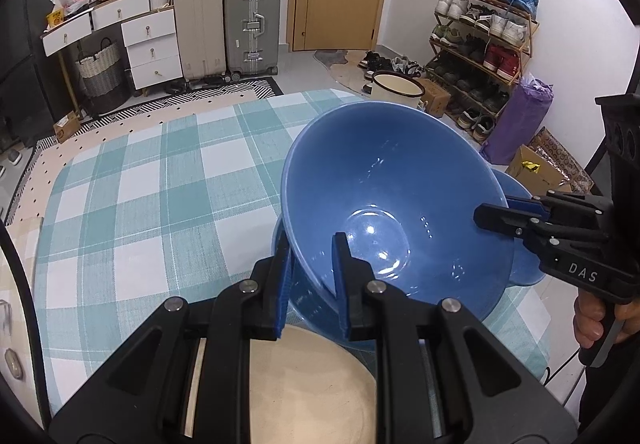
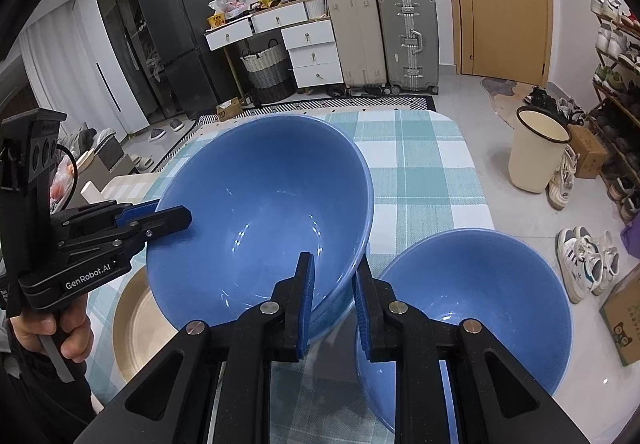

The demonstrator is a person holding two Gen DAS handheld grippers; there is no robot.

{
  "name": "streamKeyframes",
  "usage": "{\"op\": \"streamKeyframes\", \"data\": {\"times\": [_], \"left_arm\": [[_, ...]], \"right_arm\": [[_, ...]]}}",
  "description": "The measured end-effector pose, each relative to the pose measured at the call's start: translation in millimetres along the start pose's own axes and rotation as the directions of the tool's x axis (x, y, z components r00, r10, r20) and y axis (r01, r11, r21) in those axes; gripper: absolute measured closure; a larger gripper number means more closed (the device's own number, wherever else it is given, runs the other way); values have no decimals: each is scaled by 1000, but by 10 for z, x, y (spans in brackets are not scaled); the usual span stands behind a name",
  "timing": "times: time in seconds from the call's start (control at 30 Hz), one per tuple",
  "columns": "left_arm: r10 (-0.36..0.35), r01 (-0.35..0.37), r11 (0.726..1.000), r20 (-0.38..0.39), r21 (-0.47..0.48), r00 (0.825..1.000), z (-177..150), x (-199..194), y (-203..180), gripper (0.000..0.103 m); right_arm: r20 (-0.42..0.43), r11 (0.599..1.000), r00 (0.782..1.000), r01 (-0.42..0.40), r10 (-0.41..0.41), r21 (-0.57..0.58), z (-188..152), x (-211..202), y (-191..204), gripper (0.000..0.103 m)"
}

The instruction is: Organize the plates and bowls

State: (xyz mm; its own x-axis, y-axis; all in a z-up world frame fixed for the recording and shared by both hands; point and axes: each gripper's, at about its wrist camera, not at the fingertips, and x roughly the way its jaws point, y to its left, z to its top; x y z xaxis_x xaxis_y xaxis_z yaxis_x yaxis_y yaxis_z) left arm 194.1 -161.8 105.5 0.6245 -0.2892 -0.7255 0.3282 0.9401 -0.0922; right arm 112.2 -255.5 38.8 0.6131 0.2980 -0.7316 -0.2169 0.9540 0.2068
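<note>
A large blue bowl (image 1: 384, 180) is held tilted above the checked tablecloth (image 1: 160, 184). My left gripper (image 1: 312, 256) is shut on its near rim, one finger inside and one outside. My right gripper (image 2: 334, 280) is shut on the opposite rim of the same bowl (image 2: 260, 204); it shows from the side in the left wrist view (image 1: 500, 212). A second blue bowl (image 2: 472, 304) sits on the cloth to the right, partly behind the held bowl in the left wrist view (image 1: 524, 264). A beige plate (image 1: 312, 384) lies under my left gripper and also shows in the right wrist view (image 2: 136, 324).
A cream bucket (image 2: 538, 152) stands on the floor right of the table. A shoe rack (image 1: 484, 40) lines the right wall, with loose shoes (image 2: 588, 260) and cardboard boxes (image 1: 536, 172) nearby. Suitcases (image 1: 250, 24) and white drawers (image 1: 150, 44) stand at the far wall.
</note>
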Motion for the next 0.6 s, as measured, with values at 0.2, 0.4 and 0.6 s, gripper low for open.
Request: {"op": "streamKeyframes", "data": {"times": [0.2, 0.4, 0.6], "left_arm": [[6, -6, 1000, -11, 2, 1000, -67, 94, 31, 88], [2, -3, 1000, -21, -7, 1000, -121, 181, 80, 88], [6, -6, 1000, -28, -15, 1000, -154, 275, 119, 88]], "right_arm": [[-14, 1000, 1000, 4, -4, -4, 15, 72, 16, 84], [-22, 1000, 1000, 13, -14, -15, -10, 142, 48, 84], [-28, 999, 999, 26, -27, -24, -50, 221, 77, 83]]}}
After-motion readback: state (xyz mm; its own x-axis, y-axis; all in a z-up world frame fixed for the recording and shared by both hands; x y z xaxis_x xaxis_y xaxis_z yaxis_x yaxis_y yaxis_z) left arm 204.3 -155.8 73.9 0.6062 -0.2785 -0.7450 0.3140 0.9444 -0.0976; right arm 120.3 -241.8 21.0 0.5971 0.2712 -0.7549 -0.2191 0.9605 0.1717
